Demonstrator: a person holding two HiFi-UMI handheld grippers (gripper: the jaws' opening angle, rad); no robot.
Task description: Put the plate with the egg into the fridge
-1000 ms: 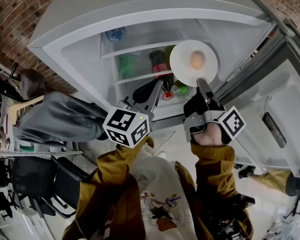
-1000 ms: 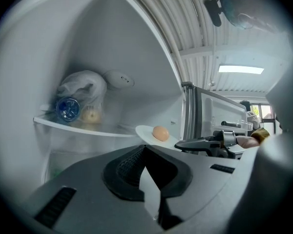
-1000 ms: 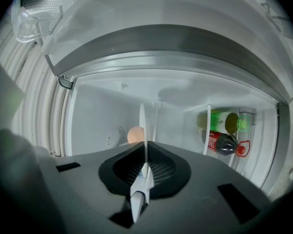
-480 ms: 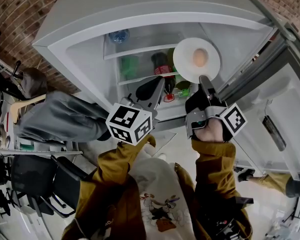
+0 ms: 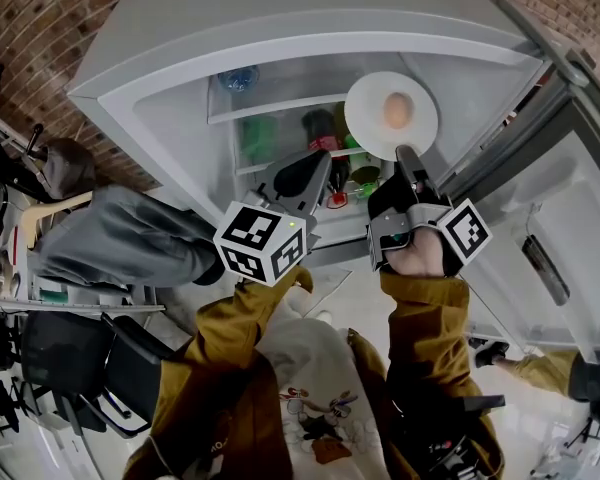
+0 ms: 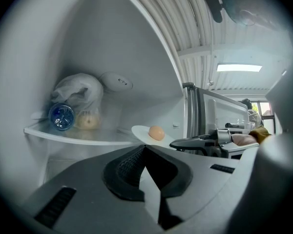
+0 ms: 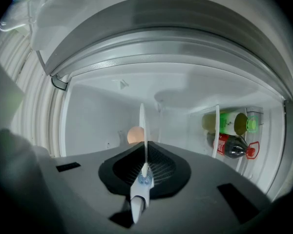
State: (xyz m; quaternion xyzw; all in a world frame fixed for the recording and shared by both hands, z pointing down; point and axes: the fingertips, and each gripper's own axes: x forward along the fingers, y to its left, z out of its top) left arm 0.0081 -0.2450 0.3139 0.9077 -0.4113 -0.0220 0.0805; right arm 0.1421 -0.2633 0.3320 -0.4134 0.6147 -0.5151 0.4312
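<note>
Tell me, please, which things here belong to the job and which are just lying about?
Job: plate, the egg on it, right gripper clamped on its rim, open fridge.
Lying about: water bottle, plastic bag, cola bottle, green bottle, idle left gripper.

Item count for your position:

- **Fridge** [image 5: 170, 118]: one. You can see two shelves in it, an upper shelf [image 5: 280, 104] and a lower shelf [image 5: 265, 160].
- **Plate** [image 5: 365, 118]: one.
- **Egg** [image 5: 397, 110]: one.
- **Grippers:** you hold two, the left gripper [image 5: 318, 173] and the right gripper [image 5: 402, 160].
- **Marker cubes:** two, one per gripper [image 5: 260, 245] [image 5: 467, 236].
- **Bottles:**
  - One clear bottle with a blue cap [image 6: 62, 117].
  - One dark bottle with a red label [image 7: 233, 146].
  - One green bottle [image 7: 234, 123] is sure. The other green shapes in your head view are too blurred to count.
- **Plastic bag** [image 6: 80, 92]: one.
</note>
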